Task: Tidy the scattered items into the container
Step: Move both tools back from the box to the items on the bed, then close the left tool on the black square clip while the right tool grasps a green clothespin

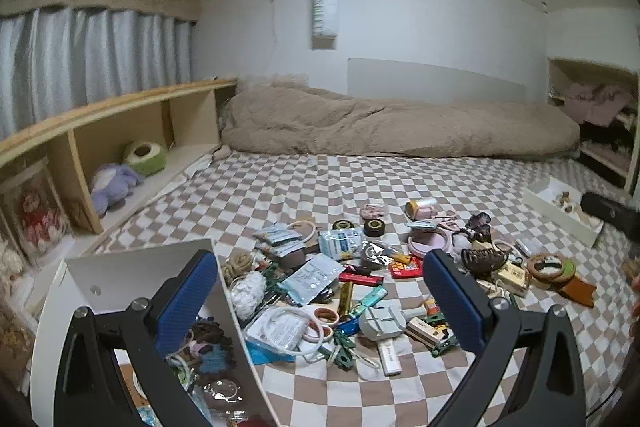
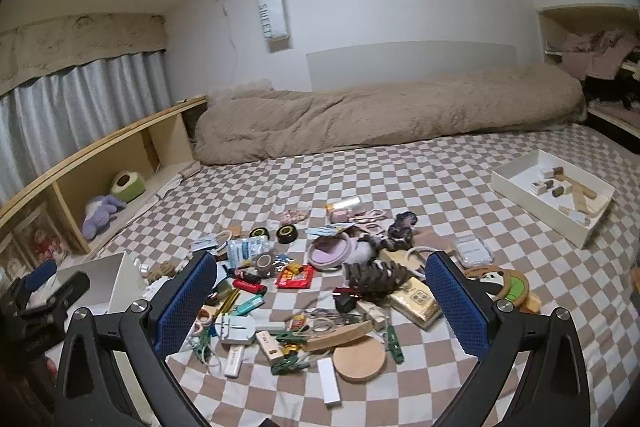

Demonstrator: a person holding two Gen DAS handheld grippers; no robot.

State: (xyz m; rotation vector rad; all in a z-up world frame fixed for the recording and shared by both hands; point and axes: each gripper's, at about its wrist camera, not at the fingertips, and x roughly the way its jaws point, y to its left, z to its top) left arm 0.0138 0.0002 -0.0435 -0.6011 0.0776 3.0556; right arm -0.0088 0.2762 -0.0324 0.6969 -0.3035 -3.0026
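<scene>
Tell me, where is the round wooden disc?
In the right wrist view, the round wooden disc lies flat on the checked blanket at the near edge of the pile, right of a white stick and beside a green clothespin.

Fuzzy cloth blanket (image 2: pixel 380 115); smooth wooden disc (image 2: pixel 359 357).

Left wrist view: low over the white box (image 1: pixel 132 267), facing the blanket (image 1: pixel 400 127).
Right wrist view: further right, above the pile's near edge, same heading.
Shared: the clutter pile (image 2: pixel 320 287) ahead of both claws, the checked sheet (image 2: pixel 440 179).
</scene>
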